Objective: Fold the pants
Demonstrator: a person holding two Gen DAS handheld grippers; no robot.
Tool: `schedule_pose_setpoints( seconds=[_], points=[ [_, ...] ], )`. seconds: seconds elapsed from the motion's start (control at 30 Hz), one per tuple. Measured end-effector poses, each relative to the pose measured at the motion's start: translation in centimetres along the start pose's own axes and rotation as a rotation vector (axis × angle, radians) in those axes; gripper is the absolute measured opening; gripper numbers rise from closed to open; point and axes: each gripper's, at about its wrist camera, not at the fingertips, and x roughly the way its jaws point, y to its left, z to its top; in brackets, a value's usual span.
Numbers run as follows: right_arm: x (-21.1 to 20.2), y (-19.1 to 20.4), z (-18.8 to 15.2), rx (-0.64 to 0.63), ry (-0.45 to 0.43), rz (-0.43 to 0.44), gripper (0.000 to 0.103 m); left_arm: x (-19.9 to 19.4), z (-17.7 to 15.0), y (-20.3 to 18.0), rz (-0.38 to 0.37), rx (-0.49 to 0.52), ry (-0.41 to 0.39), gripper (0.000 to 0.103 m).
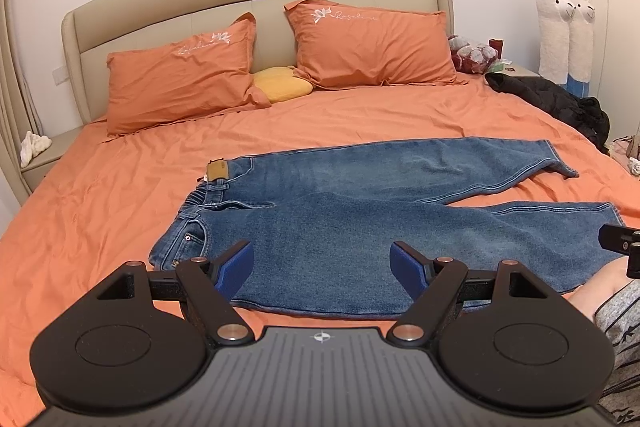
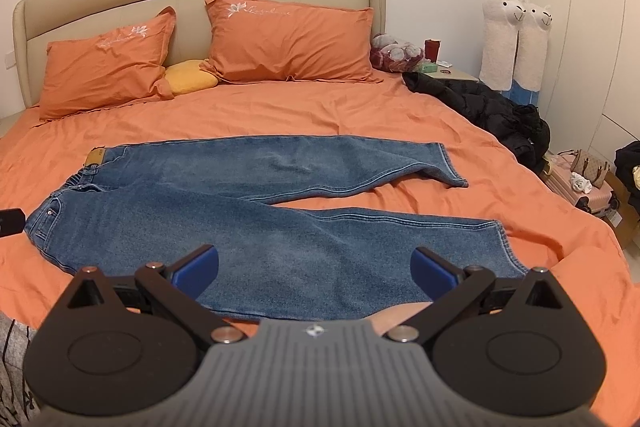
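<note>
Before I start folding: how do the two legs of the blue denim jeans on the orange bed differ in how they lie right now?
The far leg runs nearly straight across toward the right; the near leg angles away from it, so the two splay in a V with orange bedsheet showing between them. The far leg's hem is rumpled and partly turned; the near leg's hem lies flatter. Both lie unfolded, joined at the waistband on the left.

- One pair of jeans [image 1: 360, 227], centre
- Two orange pillows [image 1: 180, 79], 12 o'clock
- One yellow cushion [image 1: 282, 85]
- Two alpaca plushes [image 1: 554, 31], 2 o'clock
- One black jacket [image 1: 556, 99]
</note>
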Motion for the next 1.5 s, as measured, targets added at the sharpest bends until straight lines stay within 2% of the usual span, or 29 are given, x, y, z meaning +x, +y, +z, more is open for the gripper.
schedule_pose_setpoints(
  seconds=[1.07, 1.5],
  points=[
    [-0.18, 0.07, -0.17, 0.006, 0.001, -0.017, 0.098, -0.48, 0.37, -0.67, -0.028, 0.029, 0.001, 0.09],
    [-0.04, -0.17, -0.43, 0.003, 0.014, -0.013, 0.098, -0.18, 0.3, -0.4, -0.018, 0.026, 0.008, 0.09]
  ],
)
